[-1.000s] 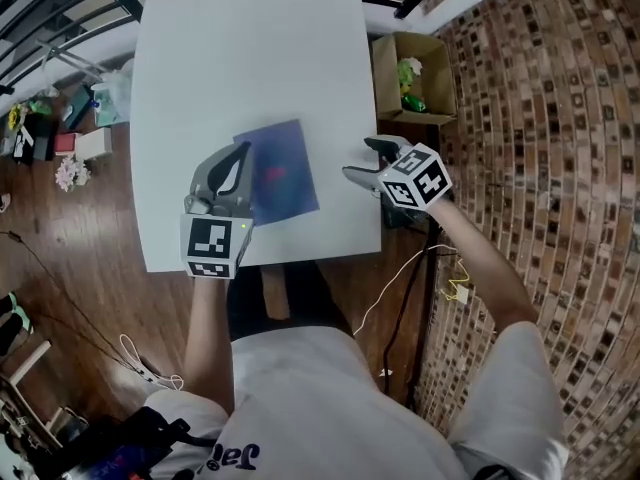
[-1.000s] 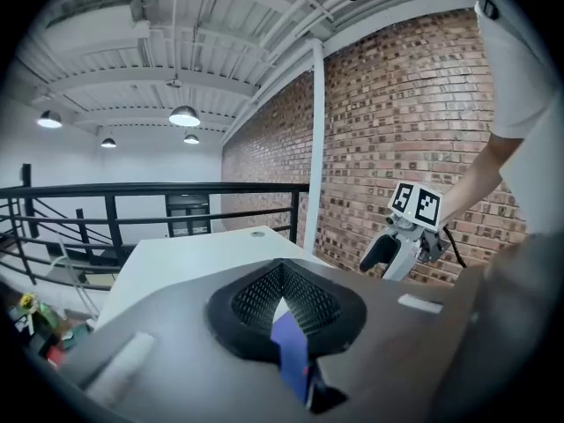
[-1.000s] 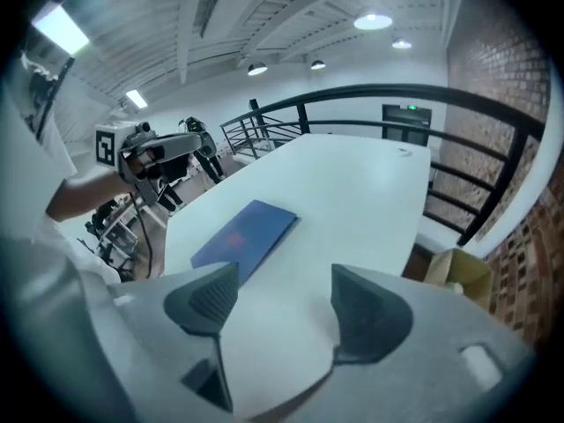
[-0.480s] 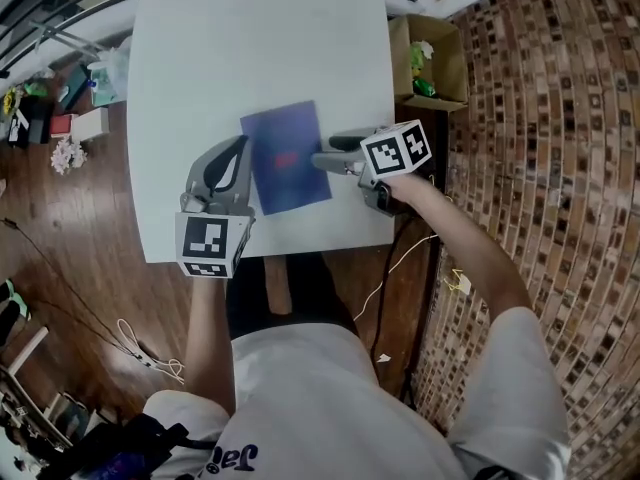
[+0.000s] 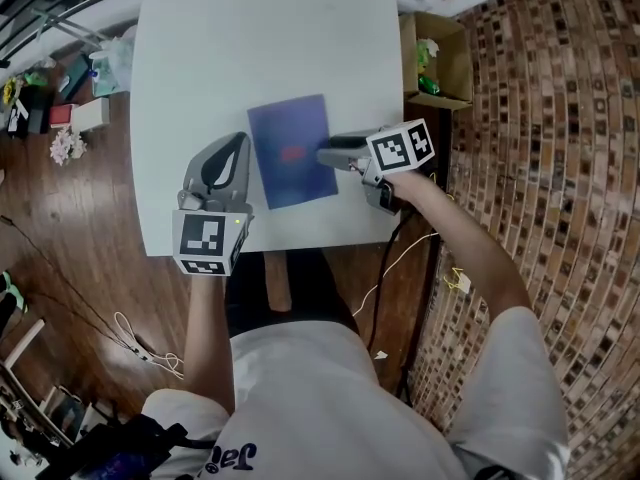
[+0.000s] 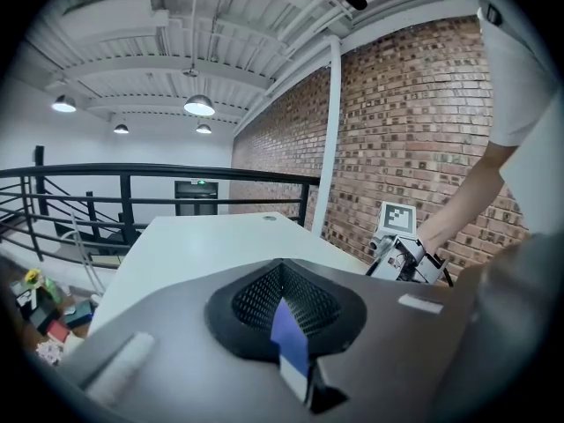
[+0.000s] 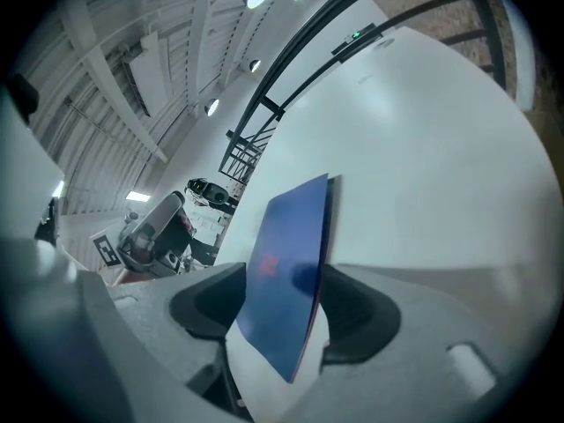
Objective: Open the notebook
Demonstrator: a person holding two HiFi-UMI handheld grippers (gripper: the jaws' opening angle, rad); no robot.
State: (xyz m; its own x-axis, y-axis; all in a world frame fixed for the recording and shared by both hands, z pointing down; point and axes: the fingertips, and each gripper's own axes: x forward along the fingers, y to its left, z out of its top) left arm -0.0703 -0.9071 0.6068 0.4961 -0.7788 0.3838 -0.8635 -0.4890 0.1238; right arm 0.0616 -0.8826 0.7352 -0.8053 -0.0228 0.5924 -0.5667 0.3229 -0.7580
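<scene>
A closed blue notebook (image 5: 292, 151) with a small red mark lies flat on the white table (image 5: 230, 48). My right gripper (image 5: 322, 154) comes in from the right, rolled on its side, with the notebook's (image 7: 286, 271) right edge between its jaws. Those jaws are closing, and a gap still shows beside the cover. My left gripper (image 5: 238, 146) rests shut on the table just left of the notebook, not touching it. In the left gripper view only a blue sliver of the notebook (image 6: 289, 333) shows between the jaws, with the right gripper (image 6: 401, 258) beyond.
A cardboard box (image 5: 437, 63) holding a green thing stands on the floor past the table's right edge. Small clutter (image 5: 60, 118) lies on the wood floor to the left. A brick wall runs along the right. A black railing (image 6: 132, 179) stands behind the table.
My right gripper has moved left from the table's right edge onto the notebook's right edge and rolled onto its side. My left gripper has shifted only slightly.
</scene>
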